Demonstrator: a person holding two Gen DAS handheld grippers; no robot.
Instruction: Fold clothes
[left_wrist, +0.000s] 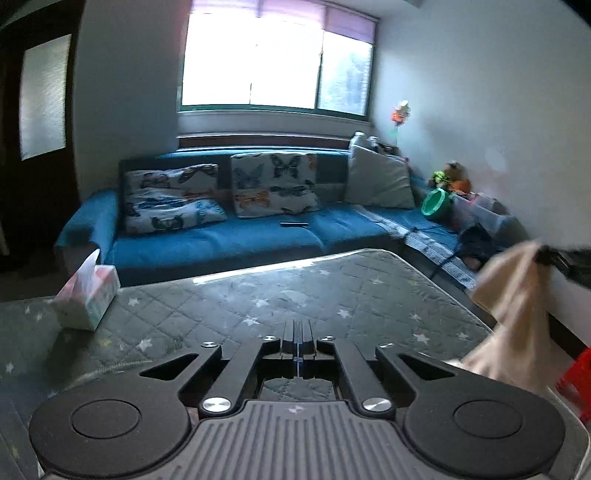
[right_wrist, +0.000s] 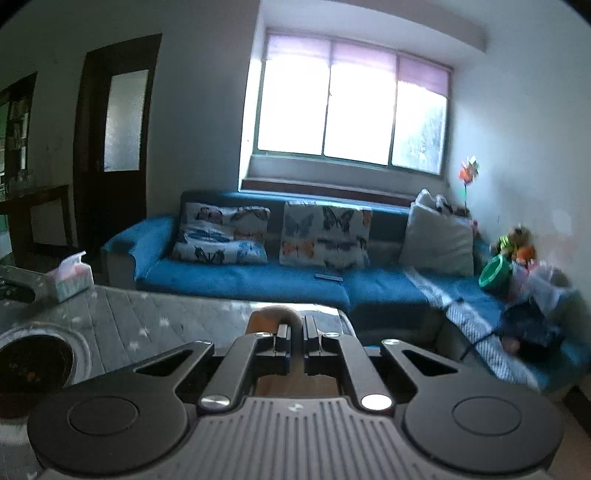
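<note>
Hanging from the right gripper (left_wrist: 546, 256), a beige garment (left_wrist: 517, 310) drapes down past the right edge of the quilted table (left_wrist: 295, 295) in the left wrist view, lifted clear of the tabletop at its upper end. The right wrist view confirms the hold: the right gripper's fingers (right_wrist: 282, 334) are drawn nearly together with a fold of the beige cloth pinched between them, the fabric bunching up over the left finger. The left gripper (left_wrist: 298, 345) sits above the near edge of the table, its jaws pressed fully together with nothing between them.

A tissue box (left_wrist: 88, 299) stands on the table's far left corner. Beyond the table's far edge runs a blue sofa (left_wrist: 221, 243) carrying two butterfly-print cushions (left_wrist: 275, 184) and a plain grey cushion (left_wrist: 380, 181). A green bowl (left_wrist: 437, 205) and soft toys (left_wrist: 452, 179) lie on the sofa's section off the table's far right corner. A window (left_wrist: 277, 59) is set in the wall behind the sofa. A red object (left_wrist: 578, 380), blurred, shows beside the table's near right corner.
</note>
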